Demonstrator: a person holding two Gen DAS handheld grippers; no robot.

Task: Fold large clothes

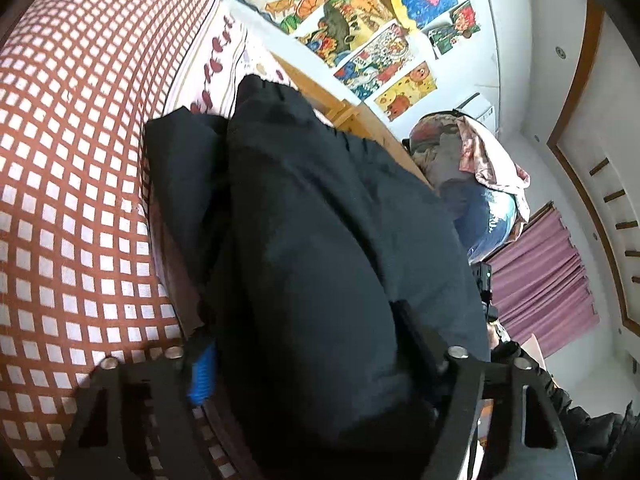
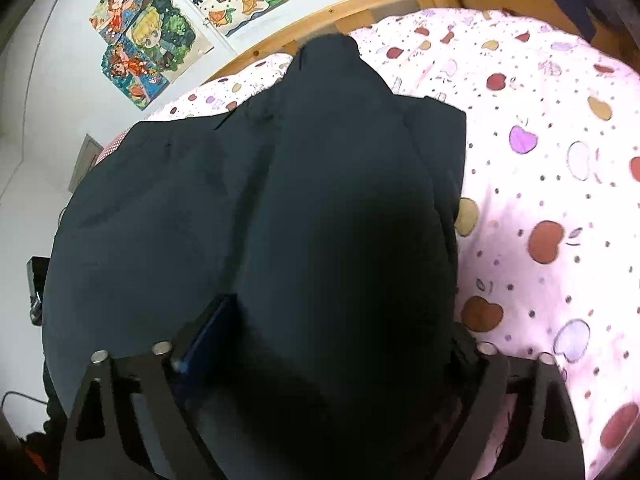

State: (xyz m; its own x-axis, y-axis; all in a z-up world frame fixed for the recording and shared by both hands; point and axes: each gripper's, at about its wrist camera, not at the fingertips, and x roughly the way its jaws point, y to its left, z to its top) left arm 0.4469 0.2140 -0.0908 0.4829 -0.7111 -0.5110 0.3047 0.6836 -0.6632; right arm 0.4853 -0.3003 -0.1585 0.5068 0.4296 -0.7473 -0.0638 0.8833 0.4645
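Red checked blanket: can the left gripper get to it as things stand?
Probably not yet. The left gripper is full of dark garment, though the blanket lies uncovered right beside it.

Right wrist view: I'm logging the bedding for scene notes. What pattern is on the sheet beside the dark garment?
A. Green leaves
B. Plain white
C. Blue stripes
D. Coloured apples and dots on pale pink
D: in the right wrist view the sheet to the right of the dark garment is pale pink, printed with red, purple and tan apples among small dots.
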